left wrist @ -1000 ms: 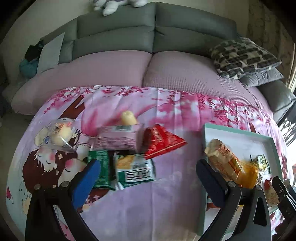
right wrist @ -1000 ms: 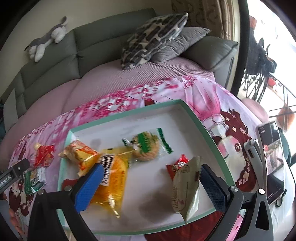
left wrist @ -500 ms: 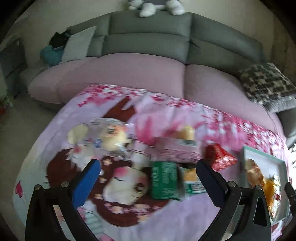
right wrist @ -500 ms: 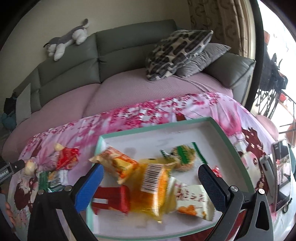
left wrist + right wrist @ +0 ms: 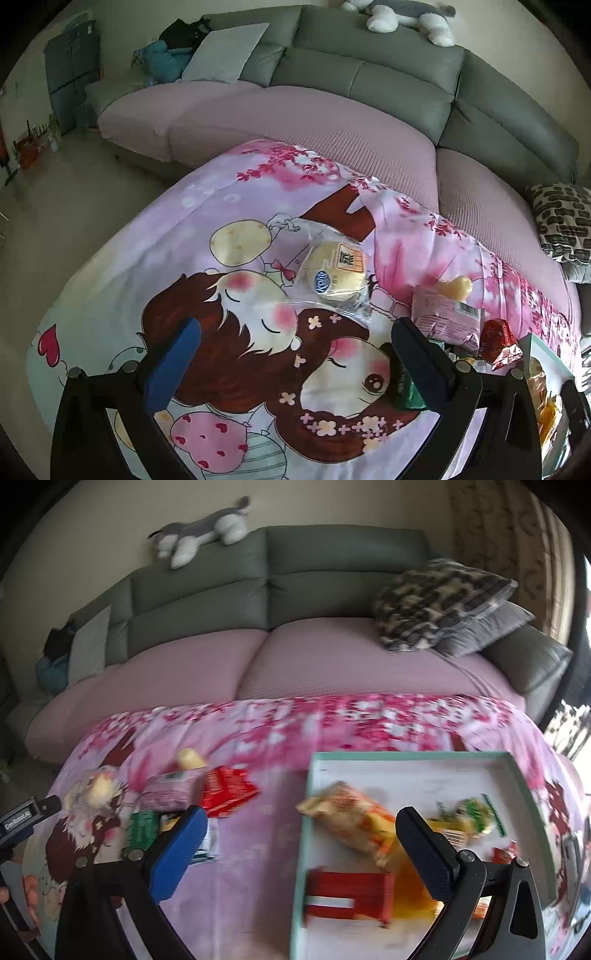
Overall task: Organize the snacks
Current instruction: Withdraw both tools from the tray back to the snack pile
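My left gripper (image 5: 291, 365) is open and empty above the cartoon-print cloth (image 5: 147, 258). A clear-wrapped round bun (image 5: 334, 275) lies just ahead of it. To its right lie a pink packet (image 5: 443, 321), a red packet (image 5: 498, 341) and a pale yellow snack (image 5: 458, 286). My right gripper (image 5: 299, 849) is open and empty over the left edge of the green-rimmed white tray (image 5: 406, 757). The tray holds an orange bag (image 5: 351, 819), a red box (image 5: 347, 893) and a green-wrapped cookie (image 5: 472, 812). Loose snacks, among them a red packet (image 5: 227, 790) and a green packet (image 5: 142, 827), lie left of the tray.
A grey sofa with pink seat covers (image 5: 314, 122) runs behind the table. A patterned cushion (image 5: 436, 602) lies on its right end and a plush dog (image 5: 203, 531) on its back. The other gripper's body (image 5: 22, 816) shows at the right wrist view's left edge.
My left gripper has swung left from the tray side until the wrapped bun lies ahead of it. My right gripper has moved left from mid-tray to the tray's left edge. Both stayed open.
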A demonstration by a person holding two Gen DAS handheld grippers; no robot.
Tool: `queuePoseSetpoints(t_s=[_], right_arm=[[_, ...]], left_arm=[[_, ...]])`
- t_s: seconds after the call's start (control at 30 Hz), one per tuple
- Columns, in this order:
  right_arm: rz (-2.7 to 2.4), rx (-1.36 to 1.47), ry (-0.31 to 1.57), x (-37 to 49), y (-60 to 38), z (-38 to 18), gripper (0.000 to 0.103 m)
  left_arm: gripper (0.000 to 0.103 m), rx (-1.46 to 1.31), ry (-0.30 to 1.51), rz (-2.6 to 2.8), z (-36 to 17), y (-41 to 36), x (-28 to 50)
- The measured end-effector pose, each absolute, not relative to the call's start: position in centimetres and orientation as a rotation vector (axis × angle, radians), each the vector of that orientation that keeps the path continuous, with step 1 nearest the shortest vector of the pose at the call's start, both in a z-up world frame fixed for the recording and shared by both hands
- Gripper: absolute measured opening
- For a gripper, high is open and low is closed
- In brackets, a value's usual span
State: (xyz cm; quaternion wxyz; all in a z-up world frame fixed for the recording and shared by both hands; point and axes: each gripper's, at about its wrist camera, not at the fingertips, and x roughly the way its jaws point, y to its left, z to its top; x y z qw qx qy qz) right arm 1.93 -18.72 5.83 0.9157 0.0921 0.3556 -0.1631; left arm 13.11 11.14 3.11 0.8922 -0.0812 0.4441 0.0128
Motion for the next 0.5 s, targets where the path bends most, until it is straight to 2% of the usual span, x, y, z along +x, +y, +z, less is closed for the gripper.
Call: queuePoseSetpoints(t_s=[0.5], right_arm=[[-0.203, 0.098, 0.870, 7.5, -12.7, 1.2, 0.103]], left_arm=[[0.103, -0.115, 1.056, -0.095, -0.3, 7.4, 15.0]])
